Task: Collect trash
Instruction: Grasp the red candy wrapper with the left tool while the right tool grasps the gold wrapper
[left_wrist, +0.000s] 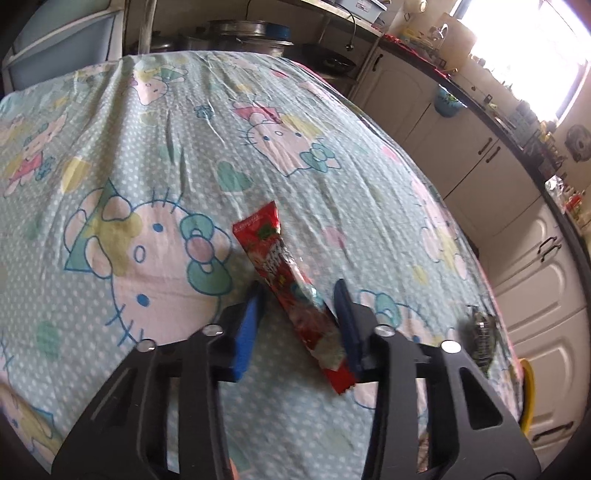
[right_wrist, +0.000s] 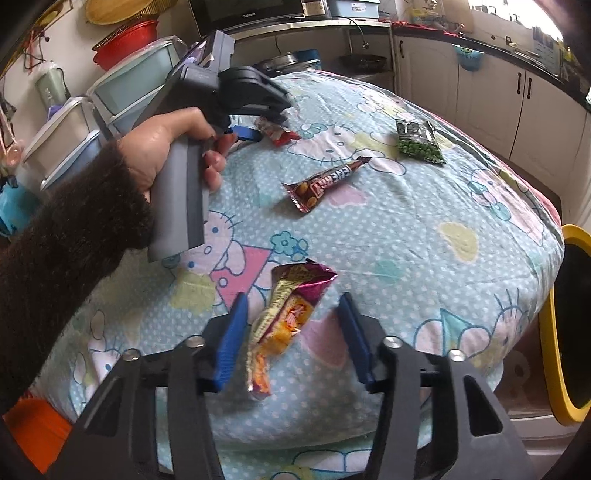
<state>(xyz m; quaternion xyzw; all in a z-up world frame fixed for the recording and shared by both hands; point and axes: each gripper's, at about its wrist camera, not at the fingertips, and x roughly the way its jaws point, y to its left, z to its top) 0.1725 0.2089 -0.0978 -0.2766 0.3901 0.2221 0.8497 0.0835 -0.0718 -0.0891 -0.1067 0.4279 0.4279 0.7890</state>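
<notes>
A red wrapper (left_wrist: 295, 295) is seen lying flat on the cloth-covered worktop (left_wrist: 147, 147), between the jaws of the left claw (left_wrist: 298, 291), which stands open around it. A crinkled yellow wrapper (right_wrist: 284, 325) lies between the open jaws of the right claw (right_wrist: 293, 302). Both are judged light, flimsy and slippery, best pinched across the middle.

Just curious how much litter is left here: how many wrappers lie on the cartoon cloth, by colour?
Red wrapper, between the left tongs: 1
Brown wrapper: 1
Green packet: 1
Yellow-and-pink wrapper, between the right tongs: 1
Total: 4
</notes>
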